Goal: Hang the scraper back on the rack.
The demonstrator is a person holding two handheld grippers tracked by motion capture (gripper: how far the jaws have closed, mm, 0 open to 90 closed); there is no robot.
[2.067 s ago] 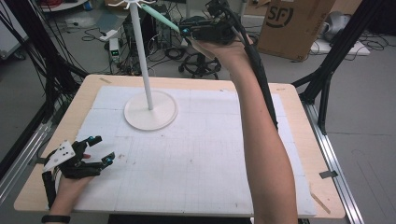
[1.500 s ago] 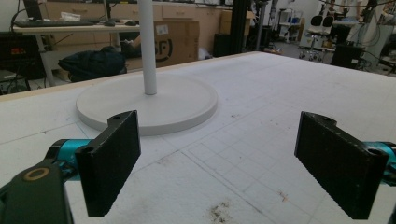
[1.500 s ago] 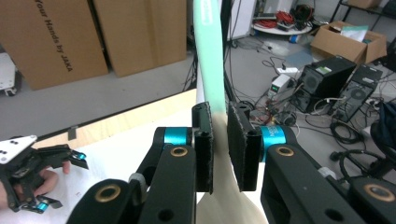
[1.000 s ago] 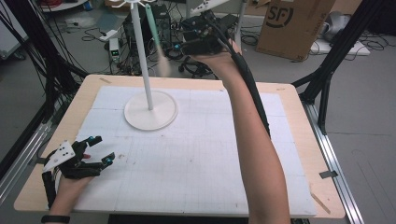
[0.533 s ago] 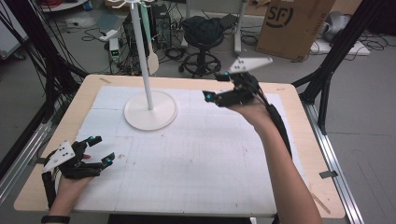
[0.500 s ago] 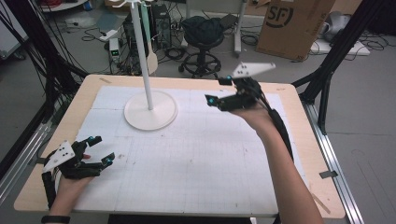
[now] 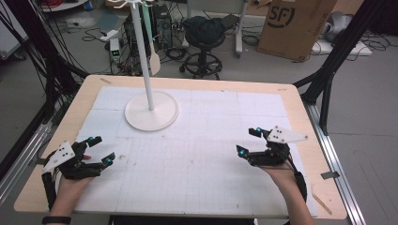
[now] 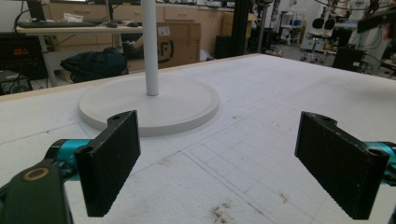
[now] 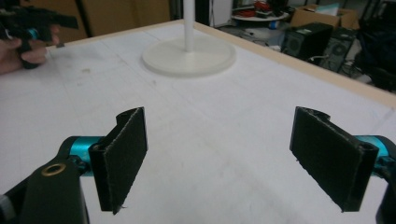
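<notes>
A white stand with a thin pole (image 7: 143,56) and a round base (image 7: 151,112) rises from the far left of the white mat. A utensil with a green handle and a pale oval head (image 7: 154,61) hangs beside the pole from the stand's top. My left gripper (image 7: 104,150) rests open at the near left corner, and its own view has the base (image 8: 149,105) ahead of the gripper (image 8: 219,163). My right gripper (image 7: 247,141) sits low at the near right; its jaws have just been opening and nothing is between them. In its view the gripper (image 9: 219,158) faces the base (image 9: 189,58).
The gridded white mat (image 7: 211,164) covers a wooden table (image 7: 300,101). Behind the table stand a black stool (image 7: 204,33), a cardboard box (image 7: 295,23) and tangled cables. Black frame posts (image 7: 328,75) flank both sides. The other hand's gripper (image 9: 32,25) shows far left.
The right hand has come down from the top of the stand to the table's near right, jaws wider. The utensil stays hanging on the stand. The left hand has kept still.
</notes>
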